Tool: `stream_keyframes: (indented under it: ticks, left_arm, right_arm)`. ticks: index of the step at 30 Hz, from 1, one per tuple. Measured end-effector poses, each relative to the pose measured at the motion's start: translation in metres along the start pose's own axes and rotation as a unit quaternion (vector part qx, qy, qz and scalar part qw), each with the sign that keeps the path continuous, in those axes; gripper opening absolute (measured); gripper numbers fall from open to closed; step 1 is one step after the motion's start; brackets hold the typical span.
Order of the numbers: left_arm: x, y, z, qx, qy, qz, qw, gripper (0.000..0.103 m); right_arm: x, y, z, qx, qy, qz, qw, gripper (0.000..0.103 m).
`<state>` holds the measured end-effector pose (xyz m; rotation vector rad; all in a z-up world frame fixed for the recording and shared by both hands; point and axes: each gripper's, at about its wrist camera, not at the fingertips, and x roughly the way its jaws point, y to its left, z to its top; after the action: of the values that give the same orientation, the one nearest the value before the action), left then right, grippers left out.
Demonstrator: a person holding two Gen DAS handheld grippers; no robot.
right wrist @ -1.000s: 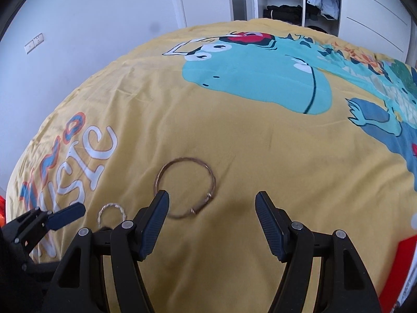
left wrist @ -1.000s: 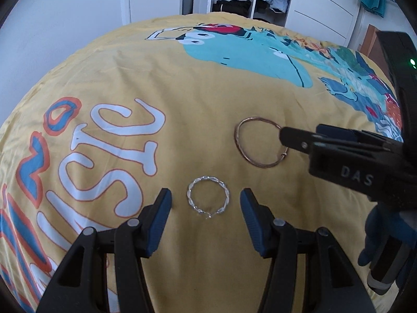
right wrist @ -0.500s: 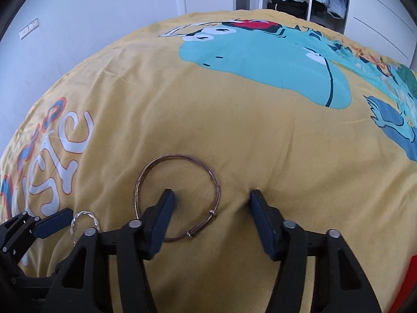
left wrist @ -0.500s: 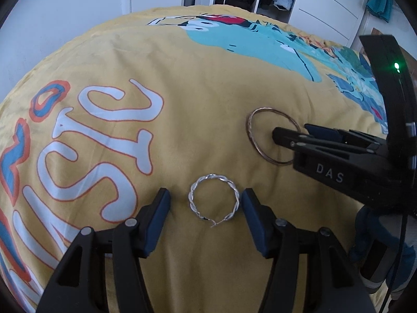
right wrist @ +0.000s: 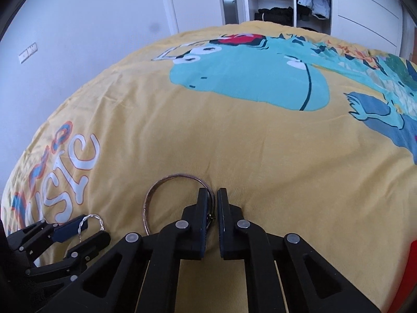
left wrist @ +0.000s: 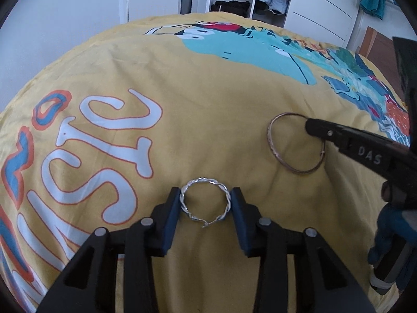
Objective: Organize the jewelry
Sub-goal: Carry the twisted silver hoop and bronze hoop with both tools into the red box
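Yellow cloth, a printed bedspread with white lettering and a teal cartoon figure, is seen under both tools. A twisted silver hoop is lying flat on it, caught between the blue pads of the left gripper; the jaws have just been closing, and the pads are now pressed against the hoop's two sides. A larger copper hoop is lying to its right, near but apart. Its right-hand rim is pinched by the right gripper, whose jaws have just been closing and are now drawn almost together with only the thin wire between them. In the right wrist view the rest of the copper hoop is seen curving out to the left of the tips. An open wardrobe is seen beyond the bed
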<state>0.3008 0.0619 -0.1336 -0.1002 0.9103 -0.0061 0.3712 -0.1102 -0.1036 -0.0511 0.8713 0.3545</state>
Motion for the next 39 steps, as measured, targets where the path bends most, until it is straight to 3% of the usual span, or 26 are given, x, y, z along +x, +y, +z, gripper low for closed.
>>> stream_keyframes:
  ticks: [5,10,18,25,31,39]
  left_arm:
    - [-0.019,-0.014,0.005,0.008,-0.015,-0.003,0.9999,0.036]
    - [-0.044,-0.054,0.011,0.032,-0.030,-0.033,0.9985,0.036]
    - [-0.082,-0.164,0.007,0.083,-0.038,-0.119,0.9886,0.036]
    - [-0.102,-0.261,-0.022,0.133,-0.015,-0.184,0.9738,0.036]
    - [-0.096,-0.323,-0.052,0.178,0.010,-0.194,0.9647,0.036]
    - [-0.070,-0.347,-0.071,0.200,0.024,-0.162,0.9660,0.037]
  right_arm:
    - [-0.033,-0.009,-0.004,0.010,-0.015,0.001,1.000,0.006]
    - [-0.075,-0.030,-0.015,0.023,-0.033,-0.011,0.999,0.006]
    - [-0.174,-0.103,-0.046,0.065,-0.067,-0.072,0.993,0.006]
    - [-0.232,-0.184,-0.100,0.106,-0.055,-0.137,0.983,0.006]
    - [-0.240,-0.232,-0.149,0.134,-0.025,-0.163,0.977,0.006]
    - [-0.223,-0.256,-0.187,0.145,0.004,-0.156,0.977,0.007]
